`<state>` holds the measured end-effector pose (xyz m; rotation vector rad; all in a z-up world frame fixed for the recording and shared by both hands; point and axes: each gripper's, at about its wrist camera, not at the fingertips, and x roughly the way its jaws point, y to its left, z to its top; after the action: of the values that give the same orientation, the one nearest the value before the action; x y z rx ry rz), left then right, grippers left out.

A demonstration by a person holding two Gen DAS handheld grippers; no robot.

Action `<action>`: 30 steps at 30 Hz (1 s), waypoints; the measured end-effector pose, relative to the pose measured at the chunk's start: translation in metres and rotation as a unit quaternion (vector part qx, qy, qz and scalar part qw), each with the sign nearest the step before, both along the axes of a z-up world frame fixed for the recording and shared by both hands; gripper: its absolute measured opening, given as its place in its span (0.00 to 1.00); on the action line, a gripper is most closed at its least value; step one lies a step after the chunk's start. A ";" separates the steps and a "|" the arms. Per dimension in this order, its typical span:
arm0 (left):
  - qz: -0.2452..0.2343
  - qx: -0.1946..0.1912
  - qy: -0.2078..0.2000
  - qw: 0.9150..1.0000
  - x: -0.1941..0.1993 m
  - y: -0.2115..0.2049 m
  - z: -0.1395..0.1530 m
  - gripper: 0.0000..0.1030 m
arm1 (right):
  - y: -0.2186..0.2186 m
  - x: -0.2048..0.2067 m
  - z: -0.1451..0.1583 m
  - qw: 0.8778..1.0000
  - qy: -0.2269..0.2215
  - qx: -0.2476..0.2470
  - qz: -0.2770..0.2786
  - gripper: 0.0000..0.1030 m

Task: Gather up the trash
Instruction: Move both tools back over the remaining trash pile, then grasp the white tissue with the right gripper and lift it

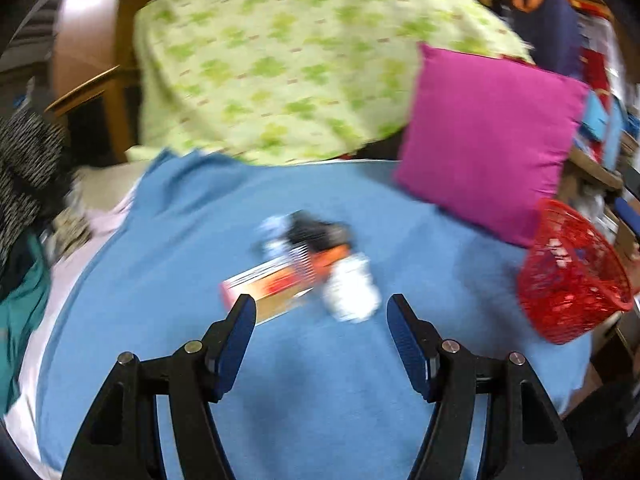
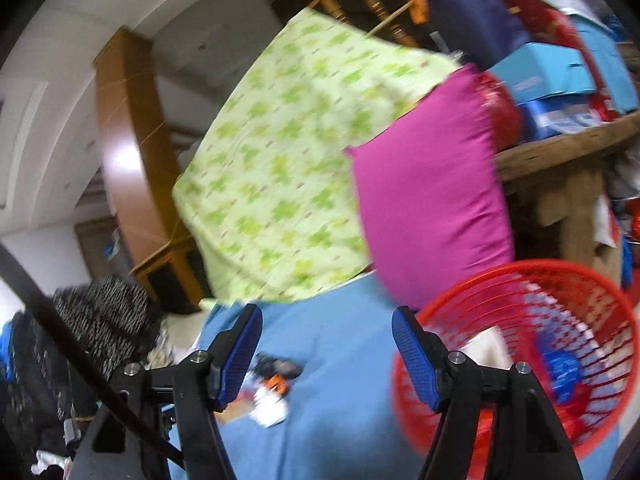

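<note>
Both grippers (image 1: 321, 304) (image 2: 327, 316) open and empty; blurred trash pile (image 1: 308, 264), perhaps cartons and paper.

Motion blur smears both my fisheye views; only my fingers (image 1: 236, 344) stay sharp. Soft indoor light, glare on the wooden post (image 1: 86, 12) at ten o'clock. Edges bow and darken toward black corners. Trash (image 1: 312, 264) reads fuzzy.

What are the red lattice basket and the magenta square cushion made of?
Red lattice basket: likely moulded plastic, from its thin, stiff, see-through ribs. Magenta square cushion: matte woven fabric over soft filling, judging by its pinched corners; blur hides the weave.
</note>
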<state>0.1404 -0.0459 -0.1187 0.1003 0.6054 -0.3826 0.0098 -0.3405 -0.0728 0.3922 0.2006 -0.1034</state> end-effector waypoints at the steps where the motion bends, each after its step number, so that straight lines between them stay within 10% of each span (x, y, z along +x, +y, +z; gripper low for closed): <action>1: 0.007 0.000 0.002 1.000 0.002 0.007 -0.002 0.67 | 0.009 0.008 -0.002 1.000 0.008 -0.003 0.012 0.69; 10: 0.038 0.015 0.009 0.999 0.031 0.042 -0.032 0.67 | 0.073 0.079 -0.036 0.988 0.115 -0.040 0.097 0.69; 30: -0.099 -0.012 0.046 0.994 0.115 0.039 -0.060 0.71 | 0.107 0.246 -0.135 0.937 0.301 0.000 0.175 0.53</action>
<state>0.2559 -0.0071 -0.1785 0.1215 0.6847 -0.5897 0.2553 -0.2332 -0.2075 0.3090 0.8736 0.1325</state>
